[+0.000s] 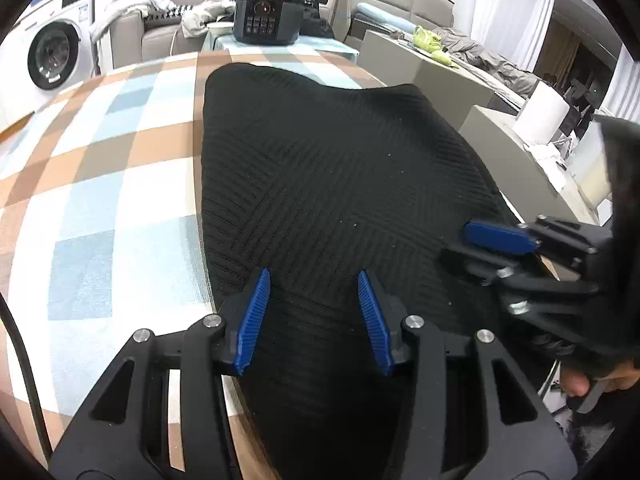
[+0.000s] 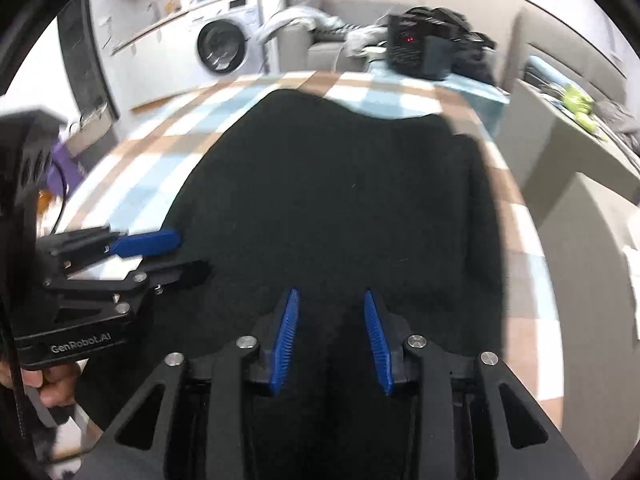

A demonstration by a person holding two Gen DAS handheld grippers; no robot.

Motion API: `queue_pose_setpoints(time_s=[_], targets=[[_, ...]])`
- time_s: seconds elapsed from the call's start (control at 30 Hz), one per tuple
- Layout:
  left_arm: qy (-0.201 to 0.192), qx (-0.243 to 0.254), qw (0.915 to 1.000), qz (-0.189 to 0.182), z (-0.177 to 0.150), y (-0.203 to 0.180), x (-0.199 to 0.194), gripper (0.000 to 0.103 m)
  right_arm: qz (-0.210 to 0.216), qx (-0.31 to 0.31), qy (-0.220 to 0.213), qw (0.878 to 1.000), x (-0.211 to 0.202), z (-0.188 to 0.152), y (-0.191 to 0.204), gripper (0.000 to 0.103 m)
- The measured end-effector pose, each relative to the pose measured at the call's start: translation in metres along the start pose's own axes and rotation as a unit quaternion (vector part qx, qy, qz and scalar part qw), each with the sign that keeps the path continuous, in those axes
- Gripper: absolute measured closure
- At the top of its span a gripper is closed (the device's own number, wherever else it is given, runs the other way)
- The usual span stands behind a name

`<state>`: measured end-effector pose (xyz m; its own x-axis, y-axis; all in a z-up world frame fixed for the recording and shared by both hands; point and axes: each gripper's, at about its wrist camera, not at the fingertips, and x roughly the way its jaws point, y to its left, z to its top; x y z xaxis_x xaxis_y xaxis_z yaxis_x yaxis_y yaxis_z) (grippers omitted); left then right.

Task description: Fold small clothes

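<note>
A black ribbed knit garment (image 1: 328,184) lies spread flat on the checked tablecloth (image 1: 100,184); it also fills the middle of the right wrist view (image 2: 340,200). My left gripper (image 1: 314,280) is open, its blue pads (image 1: 256,312) just above the garment's near left part. It shows from the side in the right wrist view (image 2: 176,252). My right gripper (image 2: 331,300) is open and empty over the garment's near edge. In the left wrist view it shows at the garment's right edge (image 1: 460,244).
A black pressure cooker (image 1: 266,16) stands at the table's far end. A washing machine (image 1: 52,56) is at the far left. A grey sofa with clothes (image 1: 160,20) is behind. Grey boxes (image 1: 424,72) stand to the right of the table.
</note>
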<state>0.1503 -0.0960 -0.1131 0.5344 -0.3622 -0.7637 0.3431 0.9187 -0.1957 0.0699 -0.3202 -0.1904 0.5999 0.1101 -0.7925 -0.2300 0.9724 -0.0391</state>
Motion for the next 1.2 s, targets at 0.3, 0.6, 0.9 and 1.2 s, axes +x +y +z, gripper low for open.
queue_pose_setpoints(time_s=[0.3,0.6,0.9,1.2], targets=[[0.008,0.014,0.9986,-0.049,-0.041,-0.019,-0.03,0.056,0.064,-0.008,-0.017,0.998,-0.032,-0.039,0.016,0.067],[0.007,0.001,0.9994,-0.032,-0.065,-0.009,-0.055,0.055,0.005,0.01,-0.03,0.999,-0.06,-0.067,-0.006,0.066],[0.012,0.047,0.9984,-0.028,-0.078,-0.036,-0.052,0.055,0.047,-0.015,-0.029,0.998,-0.057,-0.08,0.015,0.066],[0.01,0.028,0.9991,-0.029,-0.086,-0.026,-0.07,0.055,0.032,0.076,-0.037,0.996,-0.086,-0.08,-0.053,0.062]])
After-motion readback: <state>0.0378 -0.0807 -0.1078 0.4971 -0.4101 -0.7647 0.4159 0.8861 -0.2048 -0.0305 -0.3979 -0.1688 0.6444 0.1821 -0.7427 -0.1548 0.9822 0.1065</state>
